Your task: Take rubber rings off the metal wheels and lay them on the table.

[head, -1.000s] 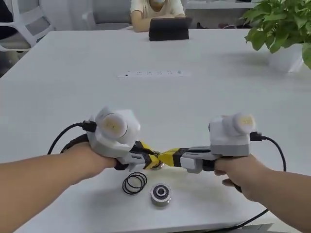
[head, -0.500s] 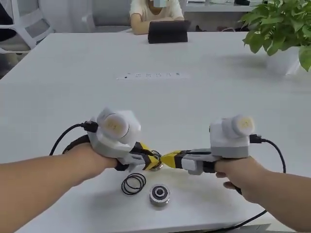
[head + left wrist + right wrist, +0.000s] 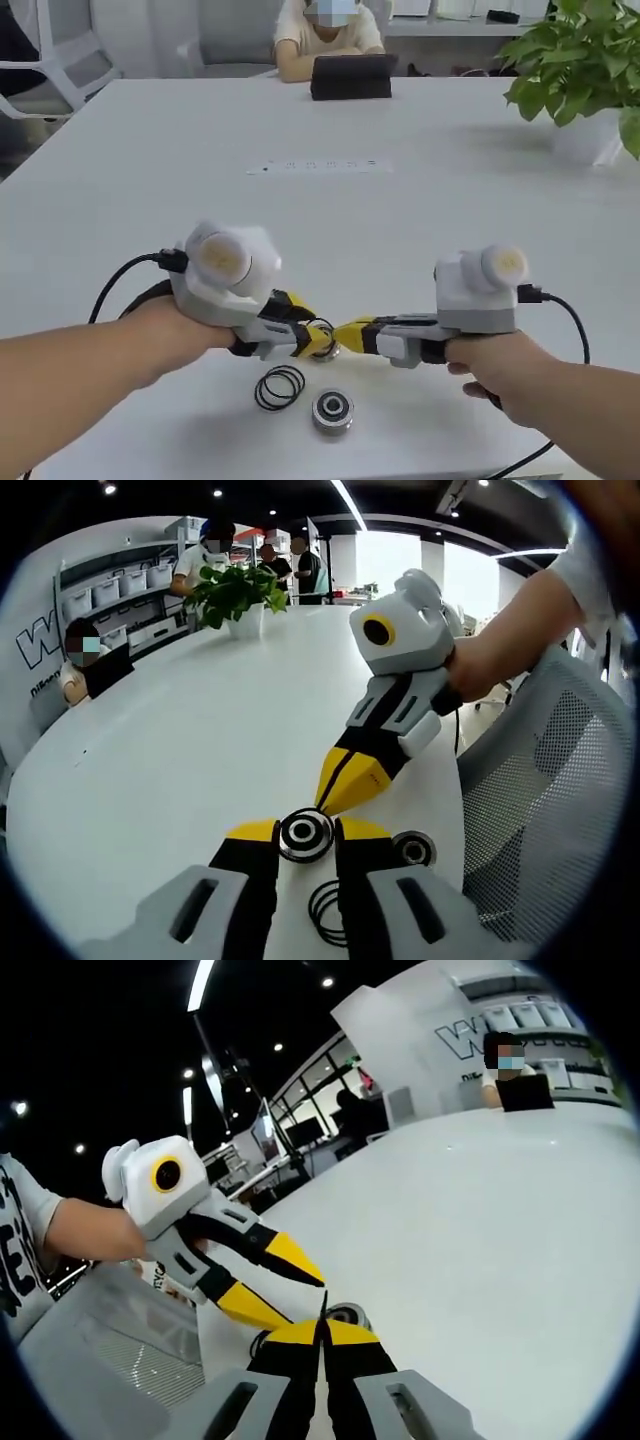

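Your left hand-held gripper (image 3: 306, 828) clamped a wheel (image 3: 306, 836), axle pointing back along its jaws; your right hand-held gripper (image 3: 322, 1324) pinched its ring (image 3: 323, 1304).

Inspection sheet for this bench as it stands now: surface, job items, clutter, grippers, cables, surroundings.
Surface: white table, socket strip set into it mid-table.
Job's things: held wheel between the left jaws; second wheel lying on the table; loose rings stacked beside it.
Clutter: nothing seen.
Grippers: left gripper shut on the held wheel; right gripper shut on a thin dark strand, apparently a rubber ring.
Cables: left cable and right cable, both black, one from each gripper.
Surroundings: potted plant; seated person behind a dark tablet at the far end.
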Available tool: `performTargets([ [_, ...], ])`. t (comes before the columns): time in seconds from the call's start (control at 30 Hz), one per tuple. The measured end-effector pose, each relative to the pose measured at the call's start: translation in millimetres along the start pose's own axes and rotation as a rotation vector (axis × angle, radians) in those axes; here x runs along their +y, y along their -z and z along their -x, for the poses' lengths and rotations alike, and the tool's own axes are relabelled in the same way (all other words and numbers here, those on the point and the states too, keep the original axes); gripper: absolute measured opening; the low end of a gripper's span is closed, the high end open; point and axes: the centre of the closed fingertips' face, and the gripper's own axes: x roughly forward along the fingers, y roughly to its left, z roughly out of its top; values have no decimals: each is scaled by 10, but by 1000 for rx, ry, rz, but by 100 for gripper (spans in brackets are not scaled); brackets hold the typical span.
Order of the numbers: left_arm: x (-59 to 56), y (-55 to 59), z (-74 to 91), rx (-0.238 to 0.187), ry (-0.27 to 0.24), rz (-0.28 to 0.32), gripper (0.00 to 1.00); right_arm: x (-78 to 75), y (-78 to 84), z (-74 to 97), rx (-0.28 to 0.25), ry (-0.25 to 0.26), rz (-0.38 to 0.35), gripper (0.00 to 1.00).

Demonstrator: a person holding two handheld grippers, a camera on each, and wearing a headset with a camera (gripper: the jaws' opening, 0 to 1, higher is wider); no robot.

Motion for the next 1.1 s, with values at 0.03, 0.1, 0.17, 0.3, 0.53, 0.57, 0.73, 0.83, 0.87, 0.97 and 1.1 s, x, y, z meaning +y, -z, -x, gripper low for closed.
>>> performTargets([
  [0.03,-1,-15,22,-6,0,3,18,9,0,2,-1,-2,-1,0],
  [0.1,-14,-34,58,-19,4,9,21,26,-3,6,-1,-6,-2,0],
  [0.17,-34,-41,97,-24,8,6,23,44,-14,9,-4,-11,-3,0],
  [0.3,-68,-33,147,-27,18,0,26,69,-39,10,-9,-20,-4,0],
  [0.53,-115,-77,264,-58,26,9,32,136,-76,25,-16,-34,-10,0],
  [0.57,-132,-76,280,-59,30,9,33,145,-76,28,-16,-36,-9,0],
  [0.73,-195,-25,375,-62,43,9,37,208,-73,40,-19,-51,-16,0],
  [0.83,-207,23,433,-58,47,13,39,264,-63,38,-11,-66,-17,0],
  [0.87,-212,32,448,-57,48,13,40,277,-64,37,-10,-70,-17,0],
  [0.97,-242,50,511,-56,51,13,42,319,-72,28,-9,-85,-21,0],
  [1.1,-275,65,576,-53,54,14,45,353,-54,7,2,-97,-27,0],
])
